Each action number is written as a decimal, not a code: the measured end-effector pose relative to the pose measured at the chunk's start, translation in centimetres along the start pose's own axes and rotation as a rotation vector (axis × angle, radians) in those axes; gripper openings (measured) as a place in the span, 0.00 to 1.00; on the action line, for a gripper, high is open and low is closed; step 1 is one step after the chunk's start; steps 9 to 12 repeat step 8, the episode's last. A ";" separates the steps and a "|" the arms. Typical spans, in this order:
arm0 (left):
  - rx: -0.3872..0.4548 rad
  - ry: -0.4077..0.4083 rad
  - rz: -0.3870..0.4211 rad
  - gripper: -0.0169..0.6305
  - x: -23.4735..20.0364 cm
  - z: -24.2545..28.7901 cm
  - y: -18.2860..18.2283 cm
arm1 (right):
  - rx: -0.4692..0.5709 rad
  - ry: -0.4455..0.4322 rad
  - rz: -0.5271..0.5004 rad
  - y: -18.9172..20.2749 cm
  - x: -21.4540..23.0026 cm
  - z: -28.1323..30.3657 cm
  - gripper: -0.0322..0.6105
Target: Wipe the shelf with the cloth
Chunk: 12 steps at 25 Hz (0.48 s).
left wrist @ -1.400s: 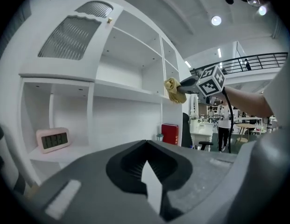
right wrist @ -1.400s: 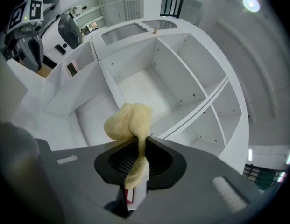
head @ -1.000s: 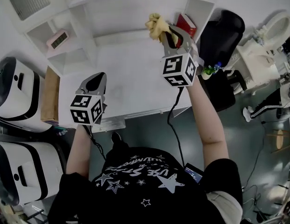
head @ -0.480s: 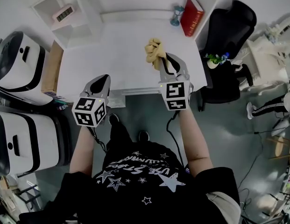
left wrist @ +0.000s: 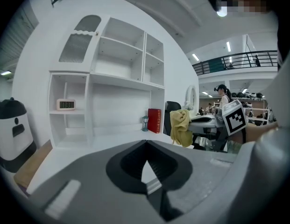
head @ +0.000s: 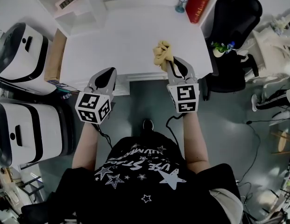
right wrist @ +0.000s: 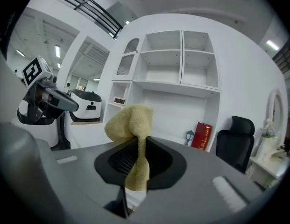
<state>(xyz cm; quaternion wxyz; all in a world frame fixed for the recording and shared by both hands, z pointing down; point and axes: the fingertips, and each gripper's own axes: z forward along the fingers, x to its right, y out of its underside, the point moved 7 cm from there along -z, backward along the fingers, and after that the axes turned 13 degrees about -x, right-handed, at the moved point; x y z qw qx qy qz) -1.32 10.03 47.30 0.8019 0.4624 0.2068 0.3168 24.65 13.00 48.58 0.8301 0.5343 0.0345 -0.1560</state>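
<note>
Your right gripper (head: 171, 63) is clamped on a yellow cloth (head: 162, 53), its jaws pressed together round the cloth's narrow middle. In the right gripper view the cloth (right wrist: 129, 120) bunches into a soft lump above the jaws of the gripper (right wrist: 135, 146), and a shorter tail hangs below them. The cloth is held over the near edge of the white desk (head: 116, 41), toward its right side and well short of the shelf unit (right wrist: 176, 64) at the far side.

Your left gripper (head: 106, 76) sits over the desk's near edge on the left. In the left gripper view its tips (left wrist: 145, 144) meet with nothing between them. From there the cloth (left wrist: 181, 125) shows to the right, raised off the desk.

At the far right of the desk a red book (head: 199, 3) stands upright, with a small teal lantern (head: 182, 2) just left of it. A small digital clock (head: 66, 2) rests in a compartment at the far left. A black chair (head: 233, 17) stands right of the desk. Two white machines (head: 23, 50) stand to its left.
</note>
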 end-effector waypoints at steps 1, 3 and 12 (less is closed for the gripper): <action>-0.003 0.007 -0.006 0.03 0.0 -0.3 0.2 | -0.007 -0.002 -0.005 0.2 -0.2 -0.4 0.16; -0.009 0.009 -0.013 0.03 -0.1 -1.5 1.2 | -0.015 -0.004 -0.004 0.7 -1.1 -1.2 0.16; -0.018 0.004 -0.015 0.03 -0.7 -5.6 4.4 | -0.024 -0.007 0.039 1.7 -4.3 -3.6 0.16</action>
